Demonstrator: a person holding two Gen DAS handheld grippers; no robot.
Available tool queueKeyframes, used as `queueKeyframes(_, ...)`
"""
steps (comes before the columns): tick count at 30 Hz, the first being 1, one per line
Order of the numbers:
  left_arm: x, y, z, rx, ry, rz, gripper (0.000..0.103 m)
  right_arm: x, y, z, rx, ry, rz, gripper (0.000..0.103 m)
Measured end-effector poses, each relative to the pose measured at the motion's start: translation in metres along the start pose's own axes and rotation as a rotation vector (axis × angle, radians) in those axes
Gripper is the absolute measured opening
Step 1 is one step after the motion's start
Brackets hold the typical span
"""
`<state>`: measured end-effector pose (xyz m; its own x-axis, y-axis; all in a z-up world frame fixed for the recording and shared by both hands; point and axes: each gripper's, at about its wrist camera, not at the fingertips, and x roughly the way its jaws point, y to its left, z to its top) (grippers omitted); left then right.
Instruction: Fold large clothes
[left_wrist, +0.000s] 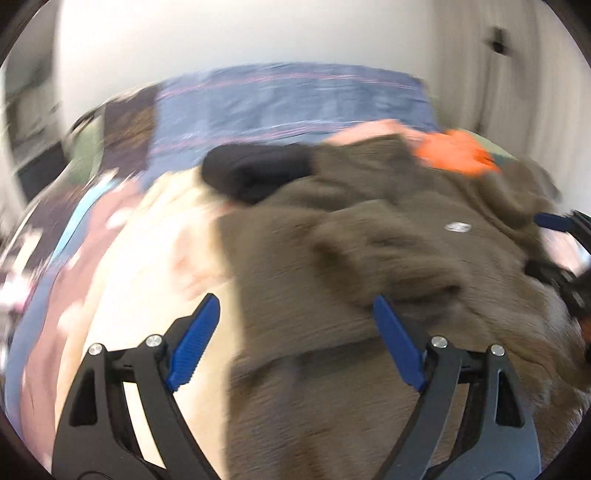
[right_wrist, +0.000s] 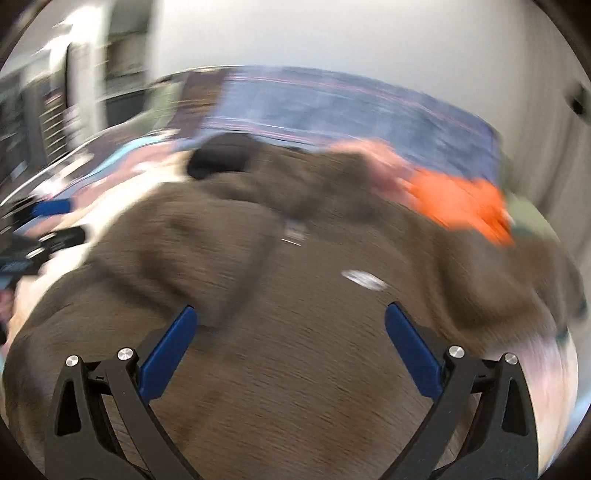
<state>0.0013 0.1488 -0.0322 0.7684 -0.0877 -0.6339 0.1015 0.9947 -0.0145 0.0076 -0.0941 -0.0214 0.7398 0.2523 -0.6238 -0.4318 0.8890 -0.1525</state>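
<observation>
A large brown fleece garment (right_wrist: 314, 369) with a black cuff (right_wrist: 218, 162) covers the near bed. Beyond it lie orange cloth (right_wrist: 461, 206), pink cloth (right_wrist: 373, 158) and a blue, pink-striped pillow (left_wrist: 288, 99). Cream bedding (left_wrist: 147, 266) shows left. The fingers (left_wrist: 195, 343) carry blue ribbed pads.

Garment (right_wrist: 295, 369) lies on bed (left_wrist: 147, 295), pillow (left_wrist: 288, 99) behind it

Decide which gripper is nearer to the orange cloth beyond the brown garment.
Right, as a judgement. The right gripper hangs over the brown garment, below the orange cloth; the left gripper is at the garment's left edge.
</observation>
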Motion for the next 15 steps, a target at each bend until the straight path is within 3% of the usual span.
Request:
queueKeyframes(1, 0.001, 0.013, -0.005, -0.045, 0.014, 0.028, 0.087, 0.006, 0.018, 0.007, -0.071, -0.002, 0.016, 0.093)
queueKeyframes(3, 0.000, 0.031, -0.012, -0.101, 0.026, 0.055, 0.087, 0.020, 0.046, 0.016, -0.174, 0.019, 0.029, 0.072)
queueKeyframes(4, 0.000, 0.038, -0.016, -0.126, 0.028, 0.071, 0.087, 0.029, 0.058, 0.020, -0.208, 0.039, 0.045, 0.067)
queueKeyframes(7, 0.003, 0.047, -0.017, -0.162, 0.033, 0.081, 0.087, 0.062, 0.085, 0.028, -0.262, 0.109, 0.116, 0.064)
queueKeyframes(12, 0.008, 0.042, -0.019, -0.168, 0.034, 0.086, 0.087, 0.115, 0.100, 0.030, -0.330, 0.163, 0.006, 0.063)
queueKeyframes(13, 0.010, 0.042, -0.019, -0.169, 0.039, 0.082, 0.087, 0.120, 0.098, 0.030, -0.329, 0.153, -0.036, 0.054)
queueKeyframes(14, 0.013, 0.041, -0.018, -0.168, 0.042, 0.081, 0.087, 0.120, 0.087, 0.032, -0.295, 0.152, -0.067, 0.031)
queueKeyframes(15, 0.014, 0.041, -0.019, -0.166, 0.044, 0.080, 0.087, 0.113, 0.070, 0.035, -0.210, 0.145, -0.061, 0.021)
